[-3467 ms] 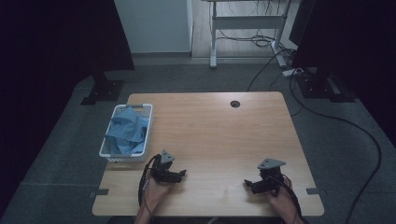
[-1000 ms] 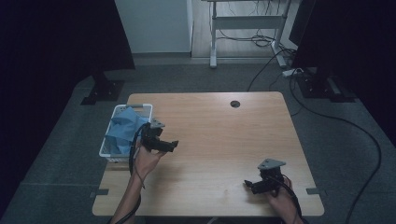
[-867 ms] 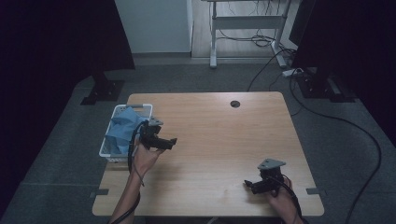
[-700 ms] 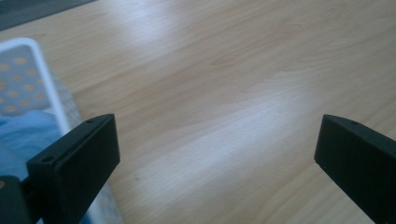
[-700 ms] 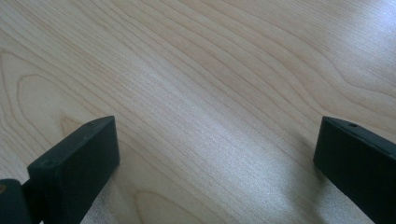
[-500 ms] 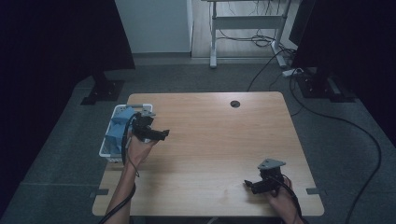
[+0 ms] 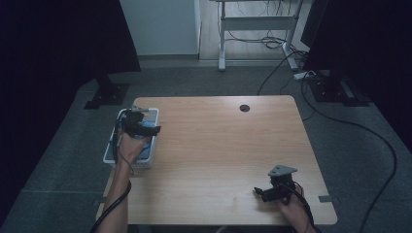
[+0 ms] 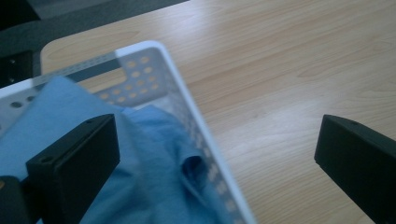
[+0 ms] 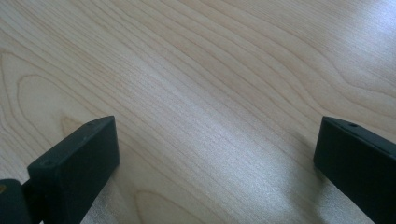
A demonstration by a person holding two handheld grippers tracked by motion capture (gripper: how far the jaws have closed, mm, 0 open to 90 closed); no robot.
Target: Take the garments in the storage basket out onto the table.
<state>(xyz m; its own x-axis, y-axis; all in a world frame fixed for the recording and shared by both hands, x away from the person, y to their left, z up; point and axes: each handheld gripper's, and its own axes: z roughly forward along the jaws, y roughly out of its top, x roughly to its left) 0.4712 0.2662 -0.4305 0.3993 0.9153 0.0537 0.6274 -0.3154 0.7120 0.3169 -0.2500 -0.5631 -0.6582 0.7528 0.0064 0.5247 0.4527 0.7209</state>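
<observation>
A white perforated basket [image 7: 108,154] stands at the table's left edge with blue cloth [image 7: 145,144] inside. My left gripper [image 7: 154,129] hovers over the basket's right side, jaws wide open and holding nothing. In the left gripper view the basket rim [image 8: 184,93] runs between the jaws, with the blue cloth [image 8: 140,182] below the left jaw and bare wood under the right one. My right gripper [image 7: 258,191] rests low near the table's front right, open, above bare wood [image 9: 210,116].
The wooden table [image 7: 223,145] has a round cable hole [image 7: 244,108] near its far edge. A desk frame [image 7: 252,24] and floor cables [image 7: 340,121] lie beyond the table. Dark stands flank both sides.
My left gripper has travelled from the table's front left, forward and leftward, until it hangs over the basket. The right gripper has stayed where it was.
</observation>
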